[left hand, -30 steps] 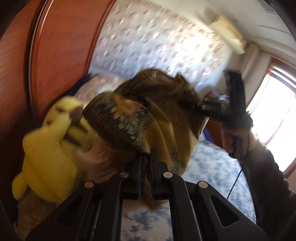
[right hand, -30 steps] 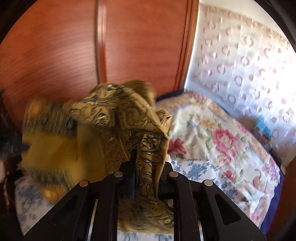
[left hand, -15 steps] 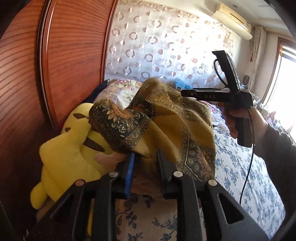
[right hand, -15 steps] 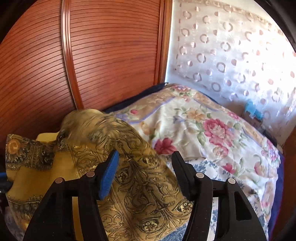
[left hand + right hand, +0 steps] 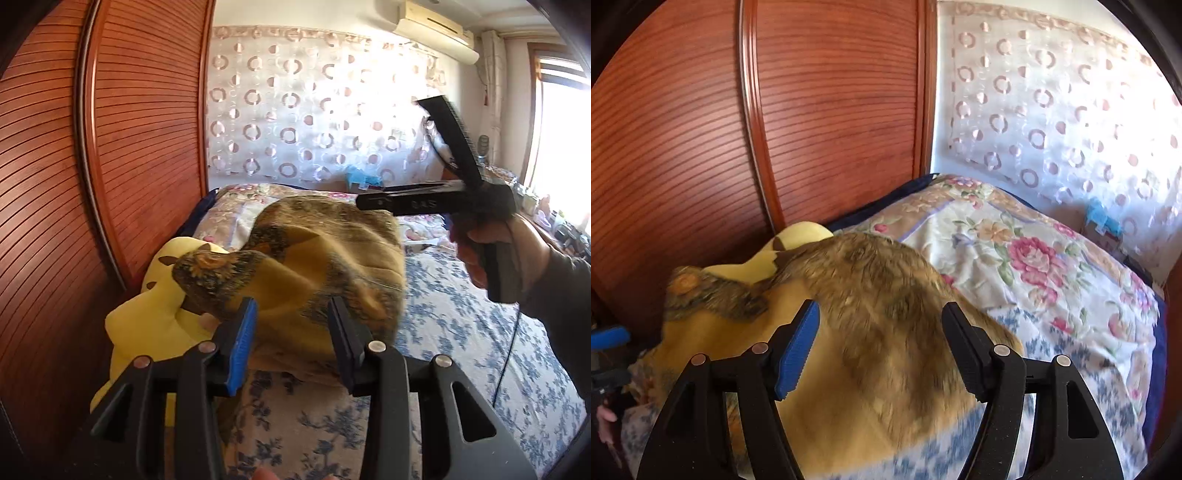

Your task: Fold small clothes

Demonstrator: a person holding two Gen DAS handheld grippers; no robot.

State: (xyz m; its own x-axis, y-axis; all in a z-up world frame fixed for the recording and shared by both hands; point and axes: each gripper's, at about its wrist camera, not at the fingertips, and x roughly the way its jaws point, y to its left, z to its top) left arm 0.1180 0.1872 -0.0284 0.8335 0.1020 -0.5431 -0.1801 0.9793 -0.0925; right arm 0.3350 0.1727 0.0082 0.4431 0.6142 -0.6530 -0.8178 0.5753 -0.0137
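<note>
While both grippers' jaws are opening with nothing pinched, the mustard patterned scarf (image 5: 325, 266) lies heaped on the blue floral bedsheet (image 5: 454, 332), straight ahead of the left gripper (image 5: 291, 332) and beneath the right gripper (image 5: 879, 343), draped partly over a yellow plush toy (image 5: 147, 321).

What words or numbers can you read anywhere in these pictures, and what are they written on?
"DAS", or something close to it: small pale letters on the side of the black right tongs, too blurred to be sure of.
No other readable text: none shows on the yellow patterned scarf, the yellow plush toy, the white air conditioner or the blue-flowered bedsheet.
</note>
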